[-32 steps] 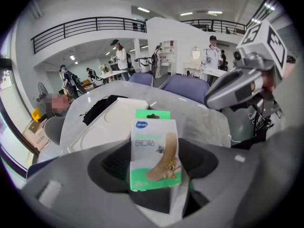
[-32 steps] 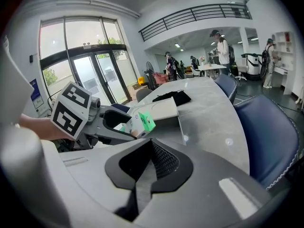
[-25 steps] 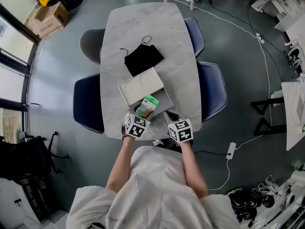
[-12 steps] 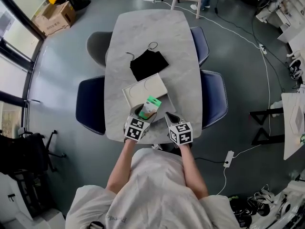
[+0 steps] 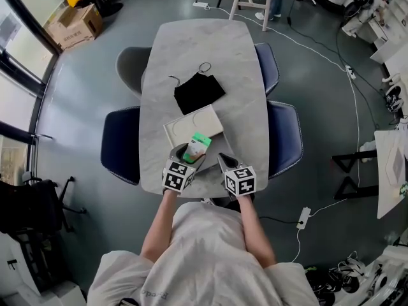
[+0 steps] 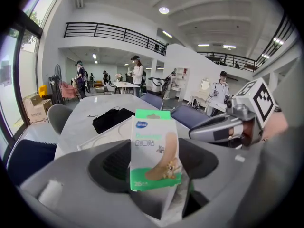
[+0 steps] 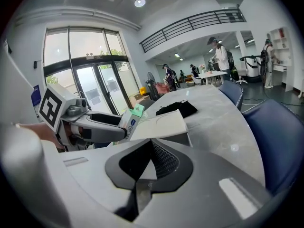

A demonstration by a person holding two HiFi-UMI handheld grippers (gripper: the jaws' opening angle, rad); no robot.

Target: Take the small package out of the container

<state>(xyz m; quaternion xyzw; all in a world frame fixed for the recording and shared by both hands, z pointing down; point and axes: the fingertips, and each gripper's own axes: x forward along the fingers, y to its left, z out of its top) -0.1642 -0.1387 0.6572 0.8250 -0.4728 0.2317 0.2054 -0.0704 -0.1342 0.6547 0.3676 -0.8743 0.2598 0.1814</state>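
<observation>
Marble table point(image 5: 204, 56) is carrying a white box point(image 5: 193, 123); left gripper point(image 5: 190, 155) is clamping the package point(image 6: 154, 148); right gripper point(image 5: 223, 160) is sitting clenched, empty.

Marble table point(image 5: 204, 50), blue chairs point(image 5: 118, 142) — grey floor point(image 5: 76, 94), tall windows point(image 7: 90, 89), balcony railing point(image 6: 114, 32).

Both bare forearms reach toward 12 o'clock, side by side. The left gripper point(image 5: 190, 157), at 9 o'clock of the right gripper point(image 5: 222, 160), clamps its fingers on the small package point(image 5: 199, 143). The right gripper's fingers meet, empty.
</observation>
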